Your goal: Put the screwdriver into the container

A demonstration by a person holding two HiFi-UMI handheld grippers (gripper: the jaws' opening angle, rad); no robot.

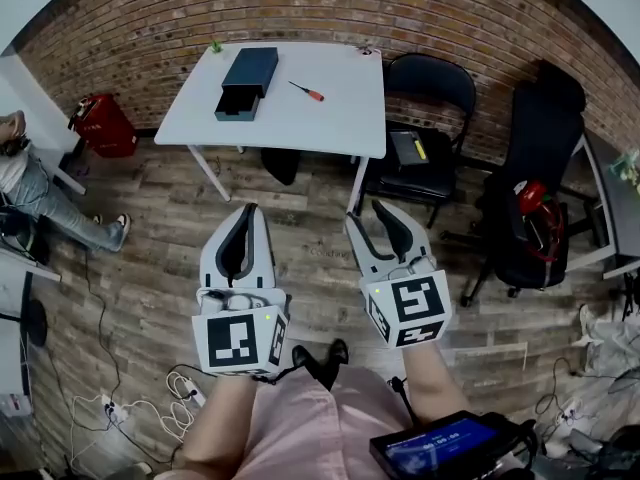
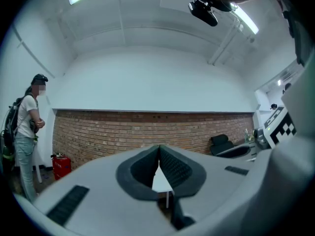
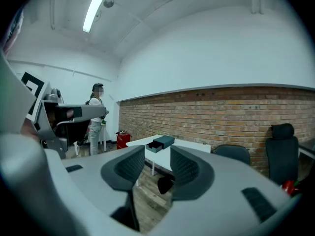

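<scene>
A red-handled screwdriver (image 1: 308, 91) lies on the white table (image 1: 330, 118), just right of a dark blue box container (image 1: 246, 81) whose drawer is pulled out. The container (image 3: 160, 143) also shows on the table in the right gripper view. Both grippers hover over the wooden floor, well short of the table. My left gripper (image 1: 247, 213) is shut, its tips touching with nothing between them (image 2: 159, 147). My right gripper (image 1: 364, 211) stands open and empty (image 3: 157, 154).
A black chair (image 1: 430, 93) with a small item on its seat stands right of the table, and a black office chair (image 1: 530, 188) farther right. A red bag (image 1: 103, 125) sits by the brick wall. A person (image 1: 40, 203) stands at left. Cables lie on the floor.
</scene>
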